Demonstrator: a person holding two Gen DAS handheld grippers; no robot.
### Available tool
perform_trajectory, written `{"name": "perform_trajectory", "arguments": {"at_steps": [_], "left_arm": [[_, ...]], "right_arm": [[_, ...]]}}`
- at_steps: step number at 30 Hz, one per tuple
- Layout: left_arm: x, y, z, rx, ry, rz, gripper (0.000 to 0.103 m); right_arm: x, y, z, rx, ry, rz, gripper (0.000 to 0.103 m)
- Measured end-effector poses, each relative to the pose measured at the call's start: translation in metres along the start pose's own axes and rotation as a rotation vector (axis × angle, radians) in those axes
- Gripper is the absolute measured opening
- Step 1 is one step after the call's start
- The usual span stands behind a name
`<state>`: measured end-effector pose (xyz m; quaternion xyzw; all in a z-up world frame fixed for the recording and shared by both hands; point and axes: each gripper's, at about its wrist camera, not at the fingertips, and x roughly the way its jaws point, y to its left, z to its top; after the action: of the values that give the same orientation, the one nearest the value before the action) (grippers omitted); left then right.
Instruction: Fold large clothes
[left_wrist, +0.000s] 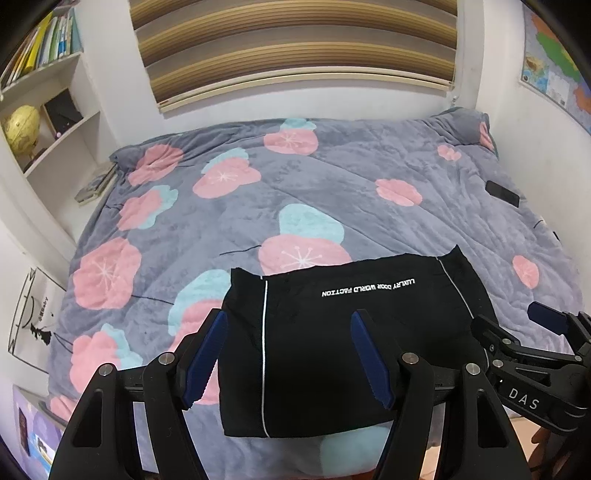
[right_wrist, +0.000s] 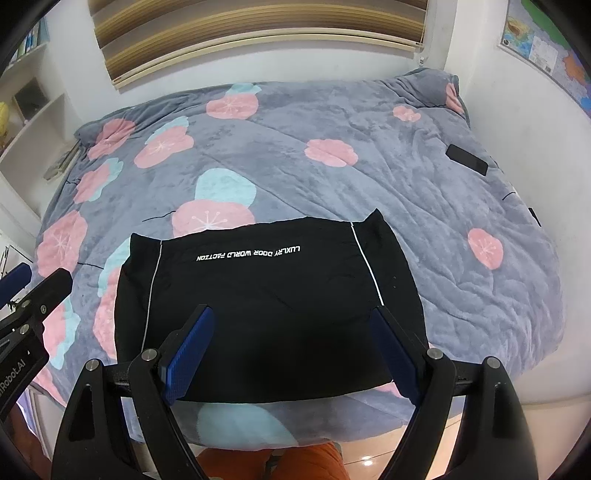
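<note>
A black garment (left_wrist: 317, 343) with white piping and white lettering lies folded into a rectangle near the front edge of the bed (left_wrist: 332, 184). It also shows in the right wrist view (right_wrist: 266, 306). My left gripper (left_wrist: 288, 321) is open and empty, held above the garment's left part. My right gripper (right_wrist: 291, 317) is open and empty above the garment's front middle. The right gripper shows at the right edge of the left wrist view (left_wrist: 517, 321). The left gripper shows at the left edge of the right wrist view (right_wrist: 33, 280).
The bed has a grey quilt (right_wrist: 332, 166) with pink and teal flowers. A black phone (right_wrist: 467, 159) lies at the quilt's far right. White shelves (left_wrist: 48, 110) with books and a globe stand on the left. A window blind (left_wrist: 295, 48) is behind the bed.
</note>
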<state>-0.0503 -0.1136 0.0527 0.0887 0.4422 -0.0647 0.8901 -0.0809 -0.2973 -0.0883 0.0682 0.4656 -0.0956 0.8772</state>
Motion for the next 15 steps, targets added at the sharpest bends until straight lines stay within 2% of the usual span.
{"name": "perform_trajectory", "arguments": {"at_steps": [15], "left_arm": [[0.013, 0.005, 0.009, 0.018, 0.009, 0.007, 0.071]], "right_arm": [[0.011, 0.006, 0.010, -0.004, 0.015, 0.011, 0.087]]}}
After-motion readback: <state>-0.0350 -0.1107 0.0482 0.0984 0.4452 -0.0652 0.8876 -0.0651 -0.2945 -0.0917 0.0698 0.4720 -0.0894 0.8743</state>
